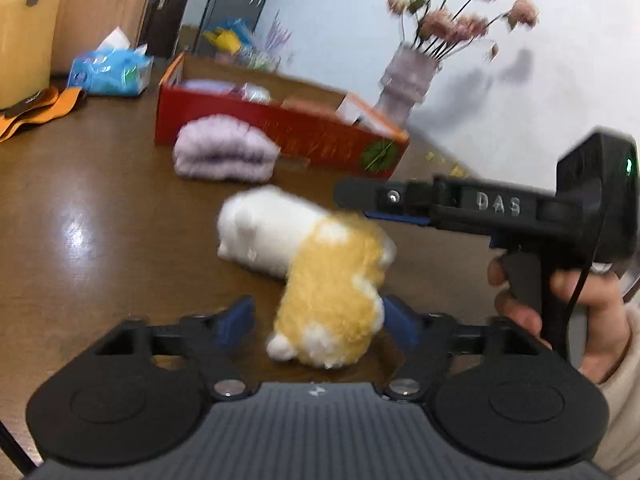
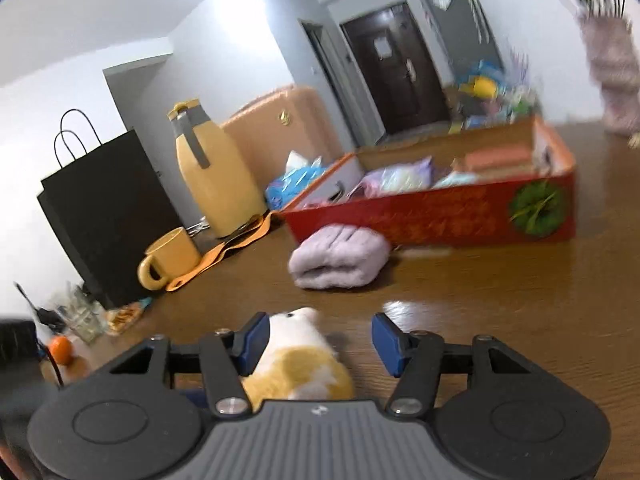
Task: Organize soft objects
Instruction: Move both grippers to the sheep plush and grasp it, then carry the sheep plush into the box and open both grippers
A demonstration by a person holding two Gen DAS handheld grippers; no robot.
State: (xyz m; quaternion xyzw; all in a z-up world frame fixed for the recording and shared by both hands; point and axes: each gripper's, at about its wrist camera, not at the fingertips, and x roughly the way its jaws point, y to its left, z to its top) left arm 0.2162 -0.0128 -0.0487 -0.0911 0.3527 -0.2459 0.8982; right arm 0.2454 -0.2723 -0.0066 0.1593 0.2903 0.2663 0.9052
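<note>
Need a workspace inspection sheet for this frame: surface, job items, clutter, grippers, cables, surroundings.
Surface: brown wooden table, glossy, glare patches.
Job's things: white-and-tan plush toy lying on the table; folded lilac towel beside the red box, which already holds soft items.
Clutter: yellow mug, yellow jug, orange strap, blue tissue pack, black paper bag, flower vase.
Grippers: left hand-held gripper open around the plush's tan end; right hand-held gripper open, plush between its fingers.
Cables: black cable on the right hand-held gripper.
Surroundings: dark door, peach suitcase.
</note>
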